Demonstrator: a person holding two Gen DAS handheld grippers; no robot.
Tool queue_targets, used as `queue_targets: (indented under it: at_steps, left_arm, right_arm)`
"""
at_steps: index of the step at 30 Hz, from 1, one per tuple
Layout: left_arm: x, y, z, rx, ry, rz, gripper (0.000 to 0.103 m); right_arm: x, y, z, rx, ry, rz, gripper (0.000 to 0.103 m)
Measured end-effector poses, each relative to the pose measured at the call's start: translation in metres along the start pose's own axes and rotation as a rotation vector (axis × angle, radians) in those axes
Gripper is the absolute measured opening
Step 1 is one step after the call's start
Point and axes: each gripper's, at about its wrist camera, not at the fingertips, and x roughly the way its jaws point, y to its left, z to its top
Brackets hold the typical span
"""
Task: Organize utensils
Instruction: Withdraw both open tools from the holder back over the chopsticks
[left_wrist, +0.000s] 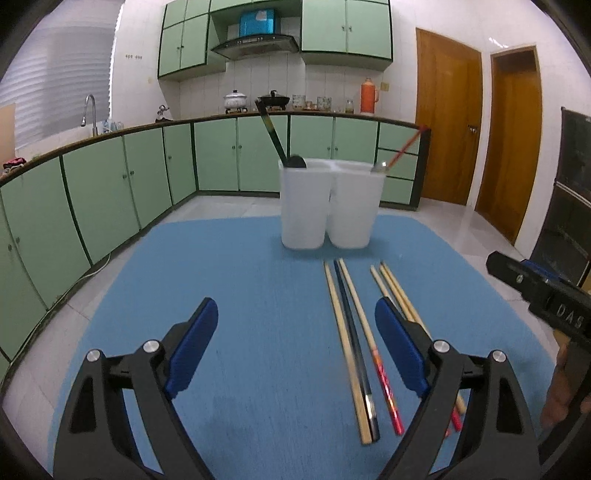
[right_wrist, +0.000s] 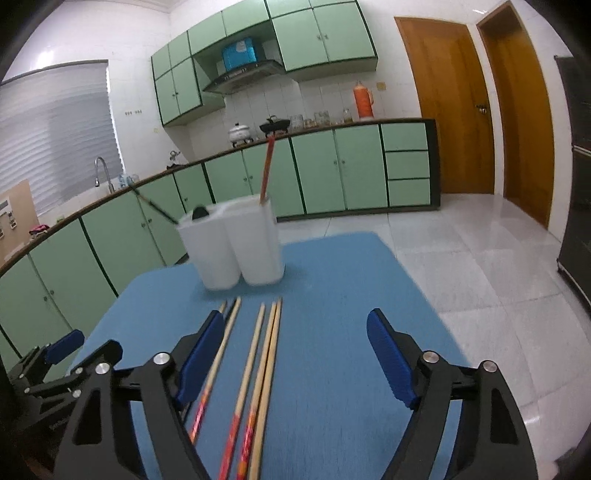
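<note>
- On the blue table mat, a white two-compartment utensil holder stands at the far end
- A black ladle leans in its left compartment, a red-handled spoon in the right
- Loose chopsticks lie side by side on the mat, just in front of the holder
- Left gripper hovers over the mat, blue pads spread wide, holding nothing
- Right gripper hangs above the chopsticks, jaws apart and empty
- Green cabinets line the kitchen behind
</note>
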Motion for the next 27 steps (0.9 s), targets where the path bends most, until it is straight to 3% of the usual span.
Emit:
queue_targets:
  at_steps: [5, 15, 27]
  left_arm:
    - [0.001, -0.001, -0.016, 0.011, 0.04, -0.007, 0.082]
    - [0.002, -0.001, -0.03, 0.027, 0.132, -0.044, 0.072]
    - [0.011, -0.016, -0.054, 0.066, 0.305, -0.099, 0.063]
  right_arm:
    - [-0.002, 0.005, -0.017, -0.052, 0.038, -0.016, 0.073]
    - [0.0, 0.012, -0.035, -0.138, 0.162, -0.002, 0.037]
    - [0.0, 0.015, -0.047, -0.144, 0.234, 0.032, 0.034]
